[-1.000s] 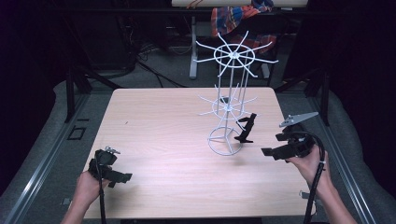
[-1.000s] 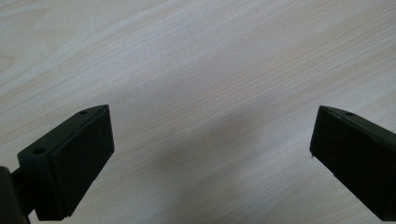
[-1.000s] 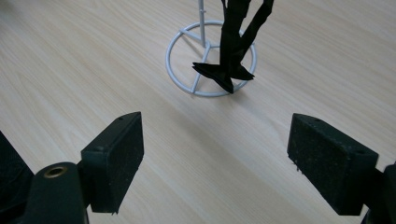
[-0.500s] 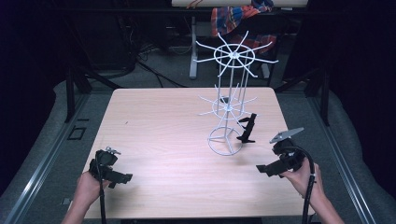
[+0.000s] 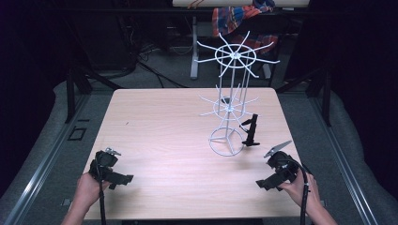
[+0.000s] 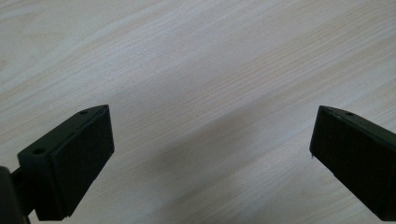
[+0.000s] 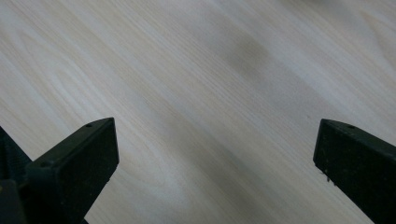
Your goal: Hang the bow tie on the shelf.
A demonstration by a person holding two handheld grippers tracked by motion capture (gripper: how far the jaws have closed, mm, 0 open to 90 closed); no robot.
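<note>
Pale wooden table [image 5: 169, 136], square-topped with fine light grain, set on grey flooring among dark surroundings. Standing on its right half toward the far edge, a white wire rack [image 5: 226, 140], upright on a ring base with spoked tiers above; hanging from a lower spoke just right of that ring, a small black clip [image 5: 251, 133], lower end at or near the wood, contact not clear. Bare wood across the left half and near edge.
</note>
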